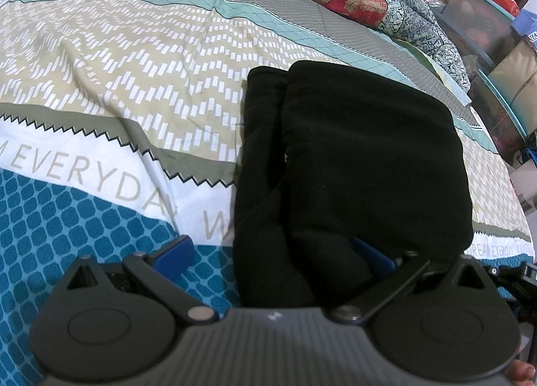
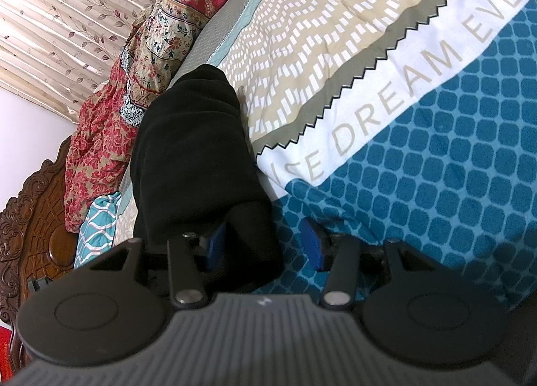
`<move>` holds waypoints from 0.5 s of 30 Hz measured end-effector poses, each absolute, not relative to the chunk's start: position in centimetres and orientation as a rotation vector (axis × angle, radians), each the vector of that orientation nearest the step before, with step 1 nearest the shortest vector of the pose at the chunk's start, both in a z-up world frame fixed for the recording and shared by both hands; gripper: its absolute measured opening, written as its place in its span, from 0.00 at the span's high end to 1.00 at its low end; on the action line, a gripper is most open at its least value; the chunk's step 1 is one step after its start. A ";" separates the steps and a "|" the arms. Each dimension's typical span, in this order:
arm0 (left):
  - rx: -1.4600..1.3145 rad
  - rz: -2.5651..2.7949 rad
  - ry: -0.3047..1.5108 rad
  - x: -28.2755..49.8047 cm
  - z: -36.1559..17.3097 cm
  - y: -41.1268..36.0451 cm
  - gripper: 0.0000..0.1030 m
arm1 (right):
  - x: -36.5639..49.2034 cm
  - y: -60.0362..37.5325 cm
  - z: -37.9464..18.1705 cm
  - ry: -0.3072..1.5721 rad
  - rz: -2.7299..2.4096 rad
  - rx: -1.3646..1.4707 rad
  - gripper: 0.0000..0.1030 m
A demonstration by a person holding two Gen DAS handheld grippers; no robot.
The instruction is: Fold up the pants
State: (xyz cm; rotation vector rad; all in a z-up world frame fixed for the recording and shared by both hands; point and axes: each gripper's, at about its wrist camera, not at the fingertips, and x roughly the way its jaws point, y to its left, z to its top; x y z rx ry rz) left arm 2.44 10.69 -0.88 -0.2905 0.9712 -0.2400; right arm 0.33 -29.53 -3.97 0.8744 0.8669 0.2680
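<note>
Two grippers are at the near edge of a folded pair of black pants (image 1: 352, 157), which lies on a bed covered with a patterned bedsheet (image 1: 117, 84). The sheet has beige, grey, white and blue bands, and grey letters are printed on the white band.

In the left wrist view, the left gripper (image 1: 273, 251) has its jaws spread wide. One blue pad (image 1: 174, 251) rests on the blue part of the sheet, apart from the cloth. The other blue pad (image 1: 372, 255) is partly hidden under the thick upper fold of the pants. The near end of the cloth lies between the two pads, but they do not press it, so this gripper is released.

In the right wrist view, the right gripper (image 2: 265, 245) is about half spread. A narrow end of the pants (image 2: 188, 137) passes between its pads. The left blue pad (image 2: 214, 245) is touching the cloth, and the right blue pad (image 2: 310, 245) stands apart from it, over the blue sheet. So the cloth is not clamped here.

A red flowered blanket (image 2: 100, 137) lies bunched at the far side of the bed, just beside the pants. A carved wooden headboard (image 2: 37, 218) and a curtain (image 2: 67, 10) with a leaf pattern are behind it.
</note>
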 end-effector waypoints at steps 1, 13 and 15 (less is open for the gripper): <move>-0.290 -0.240 0.971 2.4 -0.9 10.7 0.00 | 0.3 -29.5 -4.0 0.867 0.268 0.874 0.50; -0.291 -0.241 0.971 2.4 -0.9 10.7 0.00 | 0.4 -29.5 -4.0 0.871 0.270 0.871 0.50; -0.291 -0.241 0.971 2.4 -0.9 10.7 0.00 | 0.4 -29.5 -4.0 0.871 0.270 0.871 0.50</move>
